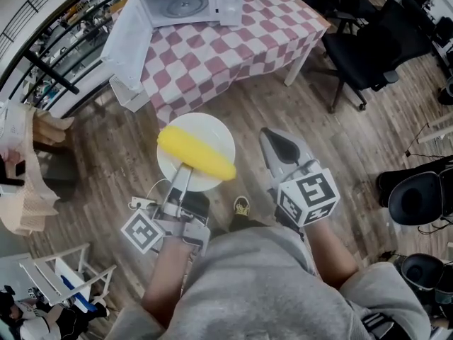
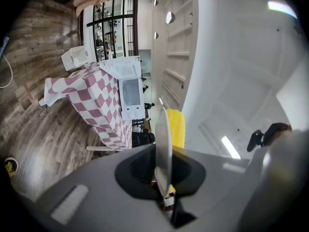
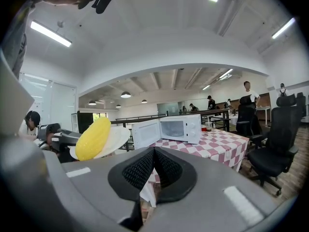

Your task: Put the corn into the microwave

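Note:
A yellow corn cob (image 1: 196,153) lies on a round white plate (image 1: 212,129) carried above the wooden floor. My left gripper (image 1: 182,171) is shut on the plate's near rim; in the left gripper view the plate (image 2: 163,144) stands edge-on between the jaws with the corn (image 2: 176,128) behind it. My right gripper (image 1: 276,142) is beside the plate, shut and empty. The white microwave (image 1: 187,2) stands on a pink-checked table (image 1: 233,48) ahead, with its door (image 1: 131,37) swung open. The right gripper view shows the microwave (image 3: 181,128), the corn (image 3: 93,138) and my right gripper (image 3: 153,166).
Black office chairs (image 1: 368,48) stand right of the table, and more chair bases (image 1: 417,197) at the right edge. A white rack (image 1: 64,275) and a cable (image 1: 141,202) lie at the lower left. A shoe (image 1: 241,205) shows below the plate. A railing (image 1: 49,69) runs on the left.

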`<state>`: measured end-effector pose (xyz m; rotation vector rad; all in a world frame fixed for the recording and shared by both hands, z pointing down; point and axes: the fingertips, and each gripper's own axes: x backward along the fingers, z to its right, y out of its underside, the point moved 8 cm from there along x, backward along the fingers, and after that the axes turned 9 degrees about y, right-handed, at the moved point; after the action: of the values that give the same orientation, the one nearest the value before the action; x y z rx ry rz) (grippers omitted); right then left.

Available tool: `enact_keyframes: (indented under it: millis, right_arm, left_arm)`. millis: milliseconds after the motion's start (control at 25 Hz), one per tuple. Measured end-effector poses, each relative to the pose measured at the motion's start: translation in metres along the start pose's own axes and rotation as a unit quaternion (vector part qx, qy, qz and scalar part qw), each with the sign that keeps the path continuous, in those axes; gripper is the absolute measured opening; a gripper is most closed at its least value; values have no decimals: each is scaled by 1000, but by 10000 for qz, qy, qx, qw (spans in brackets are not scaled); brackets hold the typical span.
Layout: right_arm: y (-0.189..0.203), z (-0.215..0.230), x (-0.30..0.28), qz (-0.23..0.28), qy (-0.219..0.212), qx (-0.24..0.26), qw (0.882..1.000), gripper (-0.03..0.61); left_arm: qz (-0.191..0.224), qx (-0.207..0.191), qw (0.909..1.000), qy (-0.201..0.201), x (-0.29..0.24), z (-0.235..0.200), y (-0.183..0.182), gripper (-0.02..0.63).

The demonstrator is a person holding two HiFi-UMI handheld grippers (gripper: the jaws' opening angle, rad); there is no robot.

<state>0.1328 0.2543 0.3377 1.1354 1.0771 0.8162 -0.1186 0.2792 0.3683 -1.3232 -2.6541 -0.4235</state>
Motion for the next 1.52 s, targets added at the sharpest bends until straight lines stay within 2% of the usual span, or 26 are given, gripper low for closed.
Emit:
enact_keyframes:
  millis: [1040, 1520]
  right_arm:
    - [-12, 32, -14, 195, -73, -52, 9998, -3]
    - [-14, 37, -40, 112, -39, -27, 9999, -3]
  left_arm:
    - [-14, -114, 9999, 93, -39, 1, 9, 20]
    - [-30, 1, 10000, 93, -58, -15, -6, 20]
